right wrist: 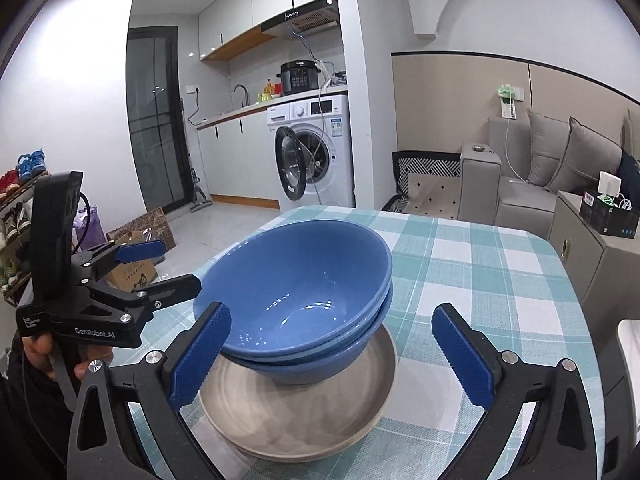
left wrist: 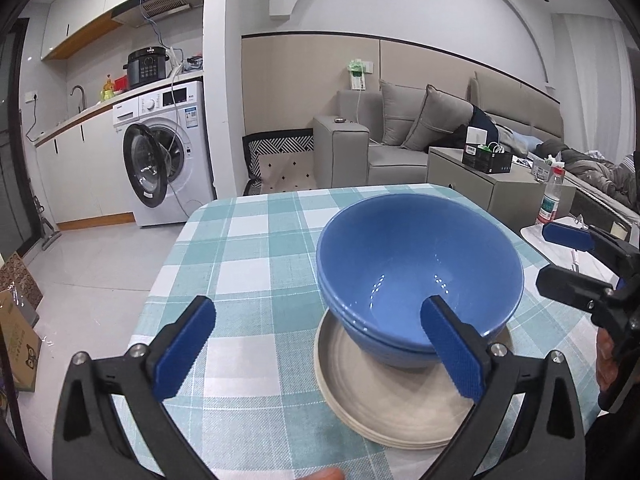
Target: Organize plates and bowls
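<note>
Two blue bowls [left wrist: 416, 268] sit nested inside each other on a stack of beige plates [left wrist: 392, 404] on the checked tablecloth [left wrist: 248, 264]. The bowls [right wrist: 304, 280] and plates [right wrist: 288, 420] also show in the right wrist view. My left gripper [left wrist: 320, 352] is open and empty, just left of the stack, with its right finger in front of the bowls. My right gripper [right wrist: 332, 356] is open and empty, its fingers either side of the stack's near edge. Each gripper shows in the other's view: the right gripper [left wrist: 560, 256] and the left gripper [right wrist: 172, 268].
The table's far edge [left wrist: 320, 192] faces a tiled floor with a washing machine [left wrist: 168, 160], its door open. A sofa [left wrist: 400, 136] and a side cabinet [left wrist: 480, 184] stand to the right. Cardboard boxes [left wrist: 16, 320] lie on the floor at left.
</note>
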### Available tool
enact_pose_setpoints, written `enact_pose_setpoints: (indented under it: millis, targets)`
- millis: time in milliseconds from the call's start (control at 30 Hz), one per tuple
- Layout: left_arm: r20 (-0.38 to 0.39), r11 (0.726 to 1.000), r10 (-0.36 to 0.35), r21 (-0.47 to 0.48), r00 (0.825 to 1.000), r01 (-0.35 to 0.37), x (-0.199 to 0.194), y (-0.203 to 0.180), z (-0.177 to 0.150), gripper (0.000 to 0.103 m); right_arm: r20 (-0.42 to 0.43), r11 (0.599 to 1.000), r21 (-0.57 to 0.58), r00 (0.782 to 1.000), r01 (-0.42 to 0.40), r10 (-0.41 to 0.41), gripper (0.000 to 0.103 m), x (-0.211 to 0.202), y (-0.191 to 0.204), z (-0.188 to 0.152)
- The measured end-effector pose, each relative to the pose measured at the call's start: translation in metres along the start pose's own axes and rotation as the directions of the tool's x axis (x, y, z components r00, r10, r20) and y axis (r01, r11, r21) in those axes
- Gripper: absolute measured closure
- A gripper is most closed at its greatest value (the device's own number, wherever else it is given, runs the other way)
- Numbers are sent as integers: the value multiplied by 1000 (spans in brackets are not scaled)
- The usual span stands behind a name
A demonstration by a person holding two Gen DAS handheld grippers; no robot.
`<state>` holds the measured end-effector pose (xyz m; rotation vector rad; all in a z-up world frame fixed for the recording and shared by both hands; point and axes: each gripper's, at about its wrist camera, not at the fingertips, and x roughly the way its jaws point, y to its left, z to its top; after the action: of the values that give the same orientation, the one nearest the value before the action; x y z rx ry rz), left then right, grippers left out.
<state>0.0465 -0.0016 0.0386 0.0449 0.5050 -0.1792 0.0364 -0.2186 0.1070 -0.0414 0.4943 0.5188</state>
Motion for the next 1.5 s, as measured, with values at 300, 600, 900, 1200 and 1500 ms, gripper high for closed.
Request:
enact_pose_setpoints:
  millis: [300,600,900,1200,1500]
  targets:
    - [40,999,-2,-36,999,3,-2,6,-20,0,41,1000,-16,999,-22,23,1,-7,6,-22]
    - [81,1000,5,-7,997,-4,-9,3,-35,0,37,999,-38,999,-5,7,1,-6,10,-47]
    - [102,999,-27,-21,994,30,-9,2,-47,0,79,998,-64,997,-1,6,1,-13,12,-60]
    - [133,999,-34,-28,990,38,-9,1,-49,0,98,996,-89,995,-4,13,1,-15,15,-63]
    - [147,999,-36,-32,989,41,-12,2,-49,0,99,997,-81,995,-12,20,1,-17,15,-64]
